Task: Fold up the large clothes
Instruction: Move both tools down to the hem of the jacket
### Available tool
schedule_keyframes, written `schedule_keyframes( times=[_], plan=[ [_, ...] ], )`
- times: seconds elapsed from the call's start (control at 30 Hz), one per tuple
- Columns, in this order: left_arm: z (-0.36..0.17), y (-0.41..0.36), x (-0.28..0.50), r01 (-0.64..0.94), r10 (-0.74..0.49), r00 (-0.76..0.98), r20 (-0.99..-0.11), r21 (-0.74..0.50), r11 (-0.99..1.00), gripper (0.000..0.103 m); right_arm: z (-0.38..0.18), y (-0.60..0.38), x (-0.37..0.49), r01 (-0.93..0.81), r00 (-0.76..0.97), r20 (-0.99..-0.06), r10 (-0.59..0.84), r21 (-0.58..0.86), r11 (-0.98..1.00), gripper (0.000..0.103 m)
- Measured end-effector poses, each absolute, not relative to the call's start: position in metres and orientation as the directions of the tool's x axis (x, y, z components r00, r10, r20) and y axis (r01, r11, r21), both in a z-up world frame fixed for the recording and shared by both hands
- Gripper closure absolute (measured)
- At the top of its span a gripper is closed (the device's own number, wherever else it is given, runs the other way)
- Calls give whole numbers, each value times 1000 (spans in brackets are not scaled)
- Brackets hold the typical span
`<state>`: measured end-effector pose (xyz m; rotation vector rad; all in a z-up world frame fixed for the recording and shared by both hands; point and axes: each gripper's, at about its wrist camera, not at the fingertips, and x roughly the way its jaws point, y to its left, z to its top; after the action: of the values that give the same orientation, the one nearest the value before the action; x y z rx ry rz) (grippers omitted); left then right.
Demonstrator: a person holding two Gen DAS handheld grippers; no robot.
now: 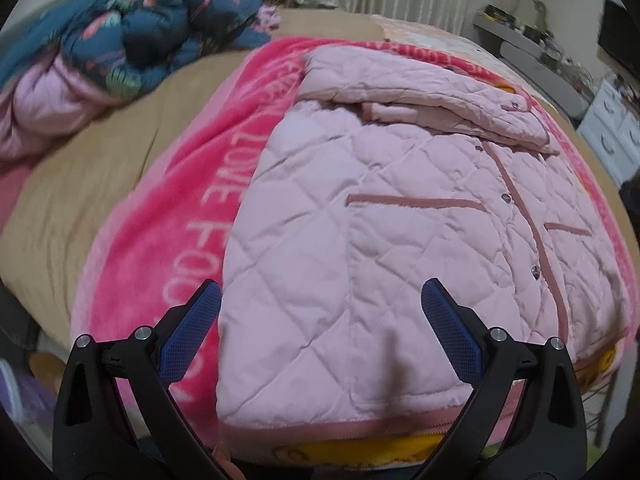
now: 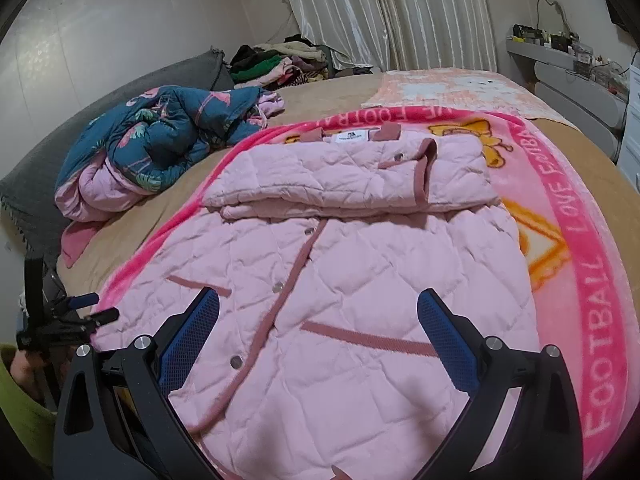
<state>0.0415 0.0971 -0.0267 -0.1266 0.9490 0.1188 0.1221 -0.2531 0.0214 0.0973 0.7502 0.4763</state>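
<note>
**Sleeves folded, hem fold pending**

On the bright pink plush blanket lies the pale pink quilted jacket, sleeves crossed at its far end. Left gripper and right gripper hover wide open, empty, above the near hem. Judgement: grasp both hem corners next.

The quilt at upper left of the left wrist view is motion-blurred. The shelf clutter at upper right is too small to identify. The jacket hem runs off the bottom edge.
</note>
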Motion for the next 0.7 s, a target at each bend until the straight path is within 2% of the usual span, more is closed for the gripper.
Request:
schedule_keyframes(
  times=[0.7],
  plan=[
    [-82, 139, 38, -322, -96, 366, -926, -223, 920, 9, 17, -295, 111, -322, 655, -639, 403, 247, 914, 4]
  ],
)
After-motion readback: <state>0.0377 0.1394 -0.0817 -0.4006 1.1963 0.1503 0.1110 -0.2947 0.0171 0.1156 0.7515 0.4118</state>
